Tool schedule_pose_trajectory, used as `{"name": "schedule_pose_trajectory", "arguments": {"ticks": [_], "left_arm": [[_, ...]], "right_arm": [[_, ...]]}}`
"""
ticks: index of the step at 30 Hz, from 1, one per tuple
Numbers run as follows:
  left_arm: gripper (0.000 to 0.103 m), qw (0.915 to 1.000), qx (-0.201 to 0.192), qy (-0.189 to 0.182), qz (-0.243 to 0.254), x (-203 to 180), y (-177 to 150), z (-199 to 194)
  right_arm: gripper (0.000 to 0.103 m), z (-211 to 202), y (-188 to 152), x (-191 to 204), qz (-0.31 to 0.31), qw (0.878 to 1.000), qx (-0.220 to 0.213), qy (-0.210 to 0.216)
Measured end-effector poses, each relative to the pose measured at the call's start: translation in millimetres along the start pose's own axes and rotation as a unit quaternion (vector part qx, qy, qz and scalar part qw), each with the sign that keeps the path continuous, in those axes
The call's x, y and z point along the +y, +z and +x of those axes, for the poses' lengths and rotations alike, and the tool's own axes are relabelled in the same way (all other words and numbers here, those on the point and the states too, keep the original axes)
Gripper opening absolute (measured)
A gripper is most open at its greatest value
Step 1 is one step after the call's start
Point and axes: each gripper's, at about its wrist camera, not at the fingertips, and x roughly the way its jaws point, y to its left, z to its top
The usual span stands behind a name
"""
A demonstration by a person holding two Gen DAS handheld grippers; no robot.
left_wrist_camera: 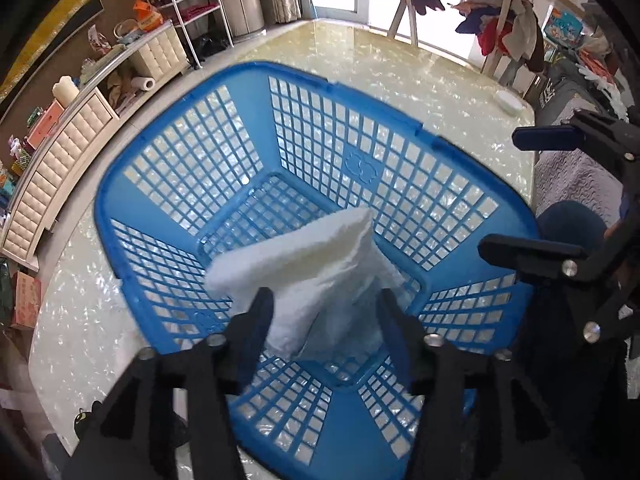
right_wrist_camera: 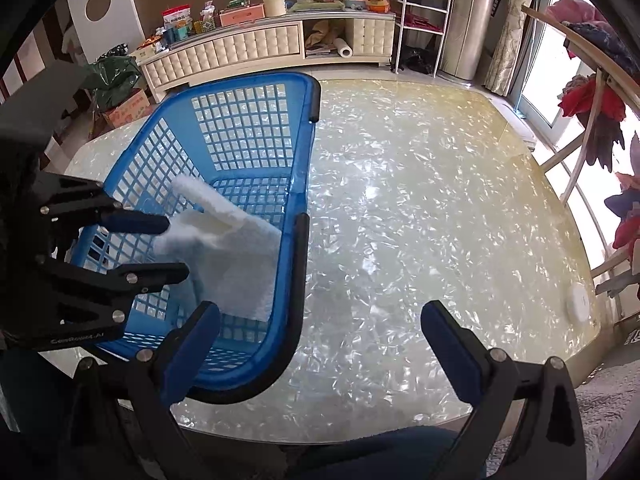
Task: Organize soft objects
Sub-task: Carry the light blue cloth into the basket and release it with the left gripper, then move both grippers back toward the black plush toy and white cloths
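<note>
A folded white towel [left_wrist_camera: 316, 276] hangs inside a blue lattice laundry basket [left_wrist_camera: 192, 152] that stands on the pearly table. My left gripper [left_wrist_camera: 326, 304] is over the basket with its fingers apart on either side of the towel; the towel sits between them and one finger touches it. In the right wrist view the left gripper [right_wrist_camera: 176, 246] and the towel [right_wrist_camera: 228, 252] show inside the basket [right_wrist_camera: 248, 128]. My right gripper [right_wrist_camera: 320, 320] is open and empty, above the table beside the basket's right rim.
A small white round object [right_wrist_camera: 576, 304] lies near the table's far right edge. A cream cabinet [right_wrist_camera: 256, 48] with clutter lines the wall. A clothes rack [left_wrist_camera: 500, 20] stands by the window. A grey rug [left_wrist_camera: 576, 176] lies beside the table.
</note>
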Motion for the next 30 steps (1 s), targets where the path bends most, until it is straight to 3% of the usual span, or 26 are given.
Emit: {"name": "schedule_pose_trajectory", "arguments": {"ticks": [5, 20, 30], "left_arm": [[0.065, 0.9995, -0.015, 0.027, 0.007, 6.0, -9.9, -20.8], [0.097, 0.9941, -0.069, 0.074, -0.041, 35.1, -69.1, -98.0], [0.097, 0.9920, -0.063, 0.071, -0.084, 59.5, -127.8, -120.8]], "right_arm": [[0.100, -9.3, 4.0, 6.9, -0.006, 1.000, -0.017, -0.002], [0.101, -44.9, 16.2, 51.1, -0.032, 0.997, -0.064, 0.024], [0.100, -41.6, 18.9, 106.1, -0.087, 0.994, -0.062, 0.039]]}}
